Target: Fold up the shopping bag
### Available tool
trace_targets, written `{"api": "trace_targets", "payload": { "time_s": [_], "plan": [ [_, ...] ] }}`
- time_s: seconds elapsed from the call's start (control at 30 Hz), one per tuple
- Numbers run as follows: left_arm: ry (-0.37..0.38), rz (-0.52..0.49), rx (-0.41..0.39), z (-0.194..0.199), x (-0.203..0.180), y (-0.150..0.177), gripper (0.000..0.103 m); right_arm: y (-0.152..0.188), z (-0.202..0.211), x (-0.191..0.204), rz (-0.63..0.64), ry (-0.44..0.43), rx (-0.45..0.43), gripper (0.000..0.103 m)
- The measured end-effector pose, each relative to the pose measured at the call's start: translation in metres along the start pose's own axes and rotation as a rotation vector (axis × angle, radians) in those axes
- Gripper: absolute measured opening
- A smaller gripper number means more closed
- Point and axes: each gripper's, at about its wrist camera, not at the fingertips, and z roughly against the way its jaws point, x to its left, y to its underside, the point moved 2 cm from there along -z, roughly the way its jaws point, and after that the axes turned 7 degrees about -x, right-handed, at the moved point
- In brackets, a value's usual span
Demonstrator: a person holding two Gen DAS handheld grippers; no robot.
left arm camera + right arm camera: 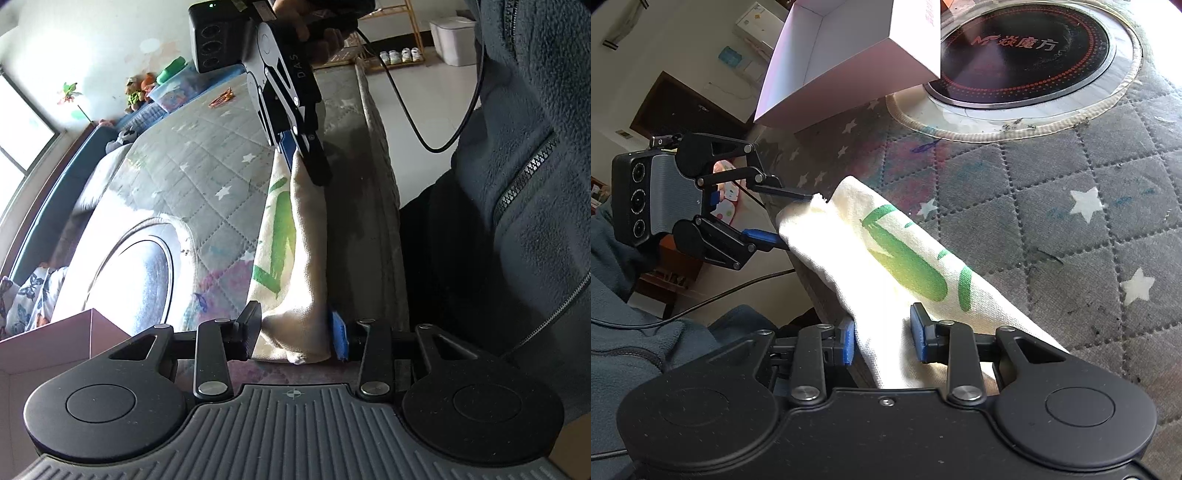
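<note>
Lying rolled into a long cream bundle with green print along the near edge of the quilted mat [1052, 192], the shopping bag [886, 258] is pinched at 1 end by the left gripper [295, 334], at the other by the right gripper [882, 338], while the white box [846, 55] beside the round black cooktop [1027, 48] seems empty.

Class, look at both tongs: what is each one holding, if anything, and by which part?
Both hold the cream shopping bag, folded into a long strip. The left tongs straddle one end; the right tongs straddle the opposite end. A firm clamp cannot be confirmed.
</note>
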Motion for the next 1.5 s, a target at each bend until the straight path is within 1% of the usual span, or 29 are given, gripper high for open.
{"api": "trace_targets", "payload": {
  "time_s": [0.07, 0.13, 0.23, 0.3, 0.33, 0.47, 0.73, 1.0, 1.17, 1.27, 1.37, 1.5],
  "plan": [
    [0.027, 0.076, 0.015, -0.001, 0.009, 0.0, 0.037, 0.0, 0.0, -0.001, -0.01, -0.002, -0.001, 0.032],
    [0.053, 0.13, 0.016, -0.001, 0.015, 0.0, 0.036, -0.001, 0.0, -0.004, -0.039, -0.009, 0.0, 0.032],
    [0.111, 0.247, 0.022, -0.002, 0.03, 0.003, 0.036, -0.002, -0.001, -0.008, -0.072, -0.02, 0.003, 0.032],
    [0.135, 0.327, 0.025, -0.003, 0.037, 0.006, 0.036, -0.003, -0.001, -0.011, -0.096, -0.026, 0.006, 0.032],
    [0.141, 0.344, 0.024, -0.003, 0.039, 0.006, 0.036, -0.003, -0.001, -0.013, -0.111, -0.029, 0.007, 0.032],
    [0.18, 0.501, 0.015, -0.007, 0.049, 0.017, 0.036, -0.004, -0.002, -0.016, -0.137, -0.032, 0.01, 0.031],
    [0.232, 0.667, 0.035, -0.012, 0.069, 0.024, 0.035, -0.007, -0.002, -0.02, -0.181, -0.034, 0.018, 0.031],
    [0.289, 0.882, 0.045, -0.018, 0.087, 0.042, 0.035, -0.009, -0.001, -0.024, -0.213, -0.036, 0.021, 0.031],
    [0.299, 0.943, 0.066, -0.022, 0.092, 0.046, 0.035, -0.011, -0.002, -0.026, -0.221, -0.031, 0.022, 0.031],
    [0.305, 1.027, 0.073, -0.023, 0.097, 0.053, 0.036, -0.012, -0.002, -0.026, -0.23, -0.013, 0.01, 0.032],
    [0.308, 1.064, 0.073, -0.024, 0.098, 0.057, 0.036, -0.011, -0.001, -0.025, -0.226, 0.007, -0.004, 0.033],
    [0.317, 1.155, 0.078, -0.026, 0.101, 0.066, 0.036, -0.009, -0.001, -0.021, -0.229, 0.038, -0.021, 0.033]
  ]
}}
